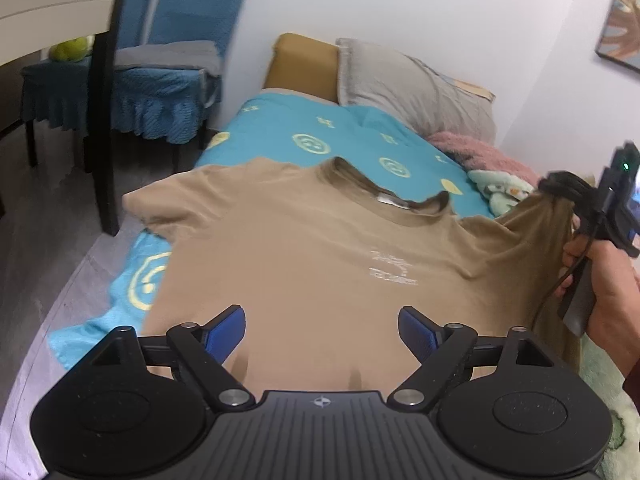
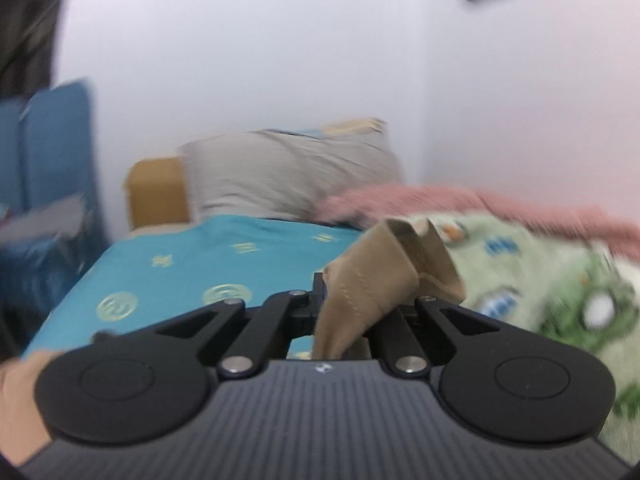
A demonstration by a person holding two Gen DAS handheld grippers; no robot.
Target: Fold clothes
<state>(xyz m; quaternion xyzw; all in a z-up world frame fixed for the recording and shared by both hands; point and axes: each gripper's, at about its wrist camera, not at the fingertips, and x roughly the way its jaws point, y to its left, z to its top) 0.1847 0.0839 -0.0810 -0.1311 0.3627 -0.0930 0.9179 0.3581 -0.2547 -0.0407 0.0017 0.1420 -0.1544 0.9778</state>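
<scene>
Tan jersey T-shirt [image 1: 312, 248] (soft, creased)

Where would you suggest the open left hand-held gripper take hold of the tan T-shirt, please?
Judging by its pose, at the free sleeve. The tan T-shirt lies flat and chest up, the other sleeve pinched and lifted by the right hand-held gripper. Bring the left hand-held gripper in from the shirt's outer edge, where the sleeve's cuff is exposed.
</scene>
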